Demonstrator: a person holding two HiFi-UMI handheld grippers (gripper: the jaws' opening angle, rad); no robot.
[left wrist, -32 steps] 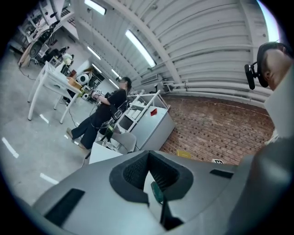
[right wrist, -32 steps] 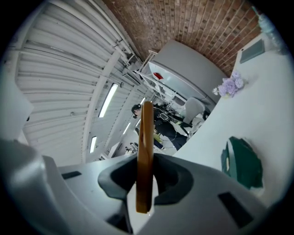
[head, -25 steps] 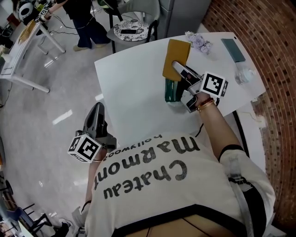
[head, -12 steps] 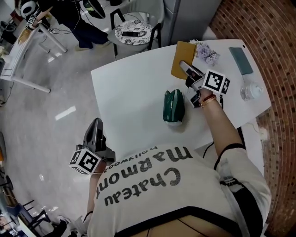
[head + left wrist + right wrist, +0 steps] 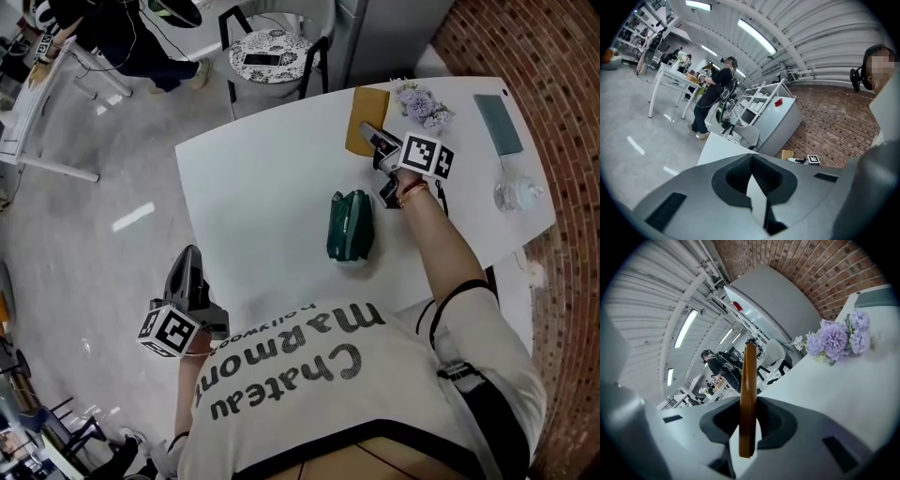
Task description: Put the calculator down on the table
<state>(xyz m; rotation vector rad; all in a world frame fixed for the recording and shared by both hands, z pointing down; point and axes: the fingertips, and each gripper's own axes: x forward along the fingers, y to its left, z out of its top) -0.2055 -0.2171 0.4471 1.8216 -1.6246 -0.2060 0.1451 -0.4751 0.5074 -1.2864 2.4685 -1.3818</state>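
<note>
The calculator [image 5: 366, 120] is a flat mustard-brown slab near the far edge of the white table [image 5: 262, 197]. My right gripper [image 5: 369, 136] is shut on its near end. In the right gripper view the calculator [image 5: 749, 394] stands edge-on between the jaws, over the table top [image 5: 843, 394]. Whether it touches the table I cannot tell. My left gripper [image 5: 190, 255] hangs off the table's near left corner with its jaws together and nothing in them; the left gripper view shows the left gripper [image 5: 751, 160] pointing over the table toward the far wall.
A dark green pouch [image 5: 350, 225] lies mid-table, just near of the right gripper. Purple flowers [image 5: 424, 103], a teal flat case [image 5: 500, 123] and a clear bottle [image 5: 517, 195] sit along the right side. A chair [image 5: 268, 52] stands beyond the far edge.
The right gripper has carried the calculator away from above the green pouch toward the table's far edge. The left gripper has sunk a little beside the table.
</note>
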